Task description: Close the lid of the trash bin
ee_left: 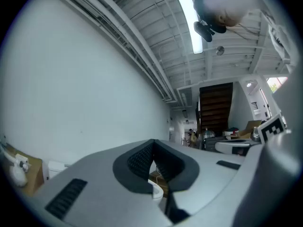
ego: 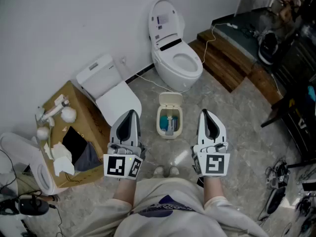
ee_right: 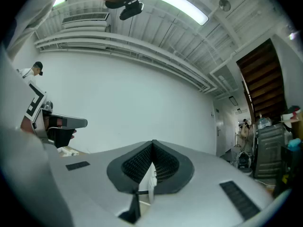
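1. Grey stone floor and a white wall fill my head view. A white toilet stands at upper centre and a cardboard box at left.
2. At frame centre, just below the toilet, the trash bin sits on the floor. Its lid is tipped up and open, with contents showing.
3. My left gripper hangs to the bin's lower left, jaws pressed together with nothing between them.
4. My right gripper hangs to the bin's lower right, jaws likewise together and empty. Both are clear of the bin.
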